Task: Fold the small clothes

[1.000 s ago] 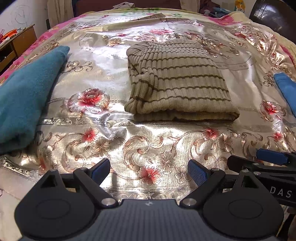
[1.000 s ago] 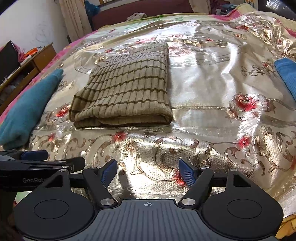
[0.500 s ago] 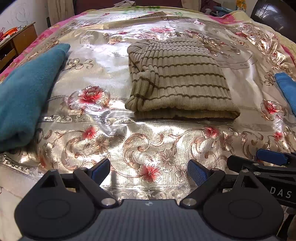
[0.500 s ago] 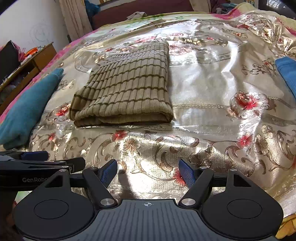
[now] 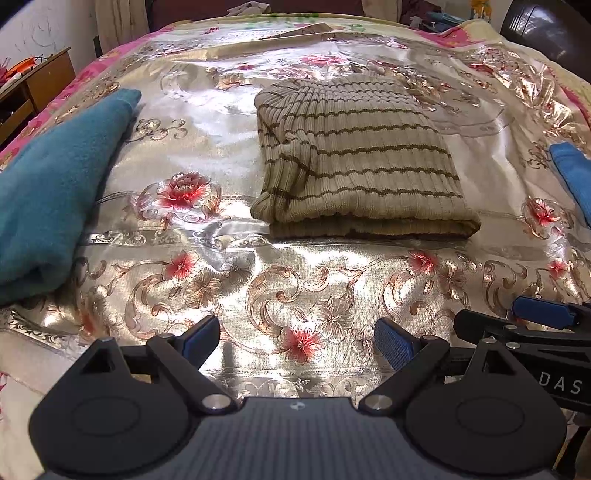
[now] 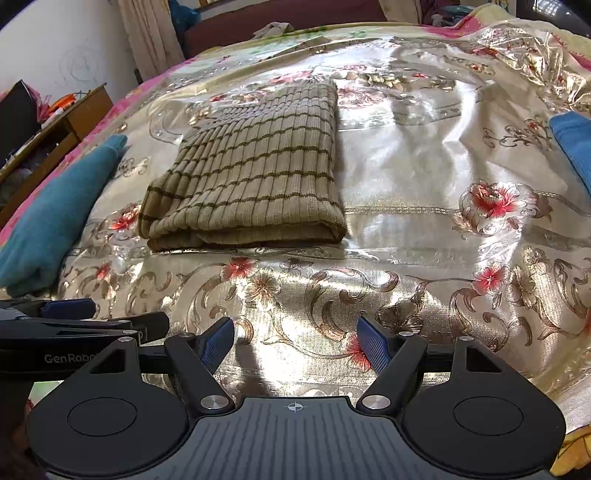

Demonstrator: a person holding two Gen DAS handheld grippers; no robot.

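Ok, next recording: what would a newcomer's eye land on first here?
The folded striped sweater lying mid-bed on the shiny floral bedspread. Then a teal folded cloth at the left edge and a blue one at the right, with both hand-held grippers open and empty in the foreground.

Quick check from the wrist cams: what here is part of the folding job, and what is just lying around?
Job:
- striped knit sweater, folded, mid-bed
- teal garment, folded, left
- blue garment, right edge
- left gripper and right gripper, both open, empty

Lying about:
- wooden desk with clutter
- crumpled cloth at the far end
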